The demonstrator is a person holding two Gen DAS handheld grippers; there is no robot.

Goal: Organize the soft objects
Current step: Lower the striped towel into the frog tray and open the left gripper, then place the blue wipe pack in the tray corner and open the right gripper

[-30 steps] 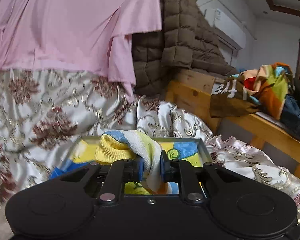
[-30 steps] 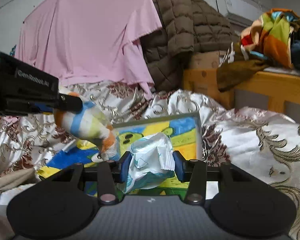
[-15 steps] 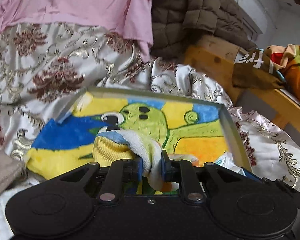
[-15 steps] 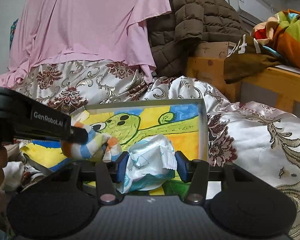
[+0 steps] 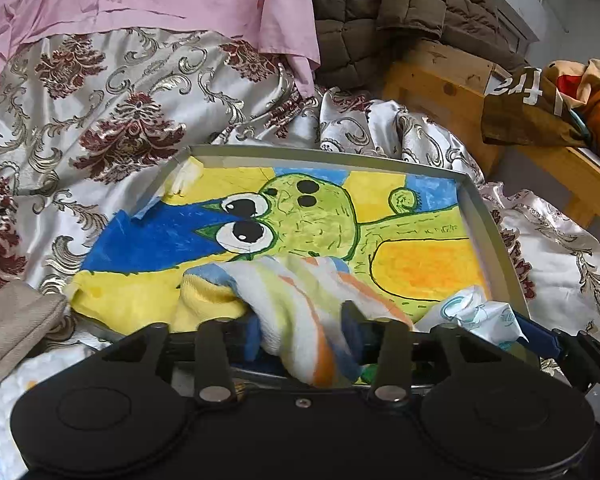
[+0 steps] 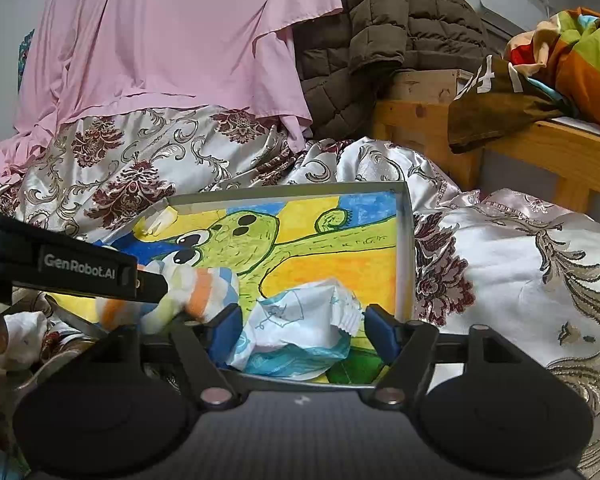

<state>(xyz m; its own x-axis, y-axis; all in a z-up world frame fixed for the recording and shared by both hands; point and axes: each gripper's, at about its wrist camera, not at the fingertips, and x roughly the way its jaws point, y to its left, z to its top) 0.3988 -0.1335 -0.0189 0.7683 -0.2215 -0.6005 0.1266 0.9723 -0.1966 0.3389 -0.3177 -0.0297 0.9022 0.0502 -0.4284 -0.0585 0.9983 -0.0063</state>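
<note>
Striped sock and crumpled packet lying in the painted tray, both tools letting go.

A rolled sock (image 5: 300,304), banded in white, yellow, orange and blue with a fuzzy yellow cuff, is seen on the near part of a shallow grey-rimmed tray (image 5: 496,240) whose floor bears a green cartoon creature on yellow, blue and orange. The sock is between the fingers of the left tool (image 5: 300,334), whose jaws are opening. Just to its right a crumpled white-and-blue packet (image 6: 300,328) is seen between the blue pads of the right tool (image 6: 302,330), likewise opening, the pads apart from it. The tray is set on a bed's floral satin cover (image 6: 520,248).
</note>
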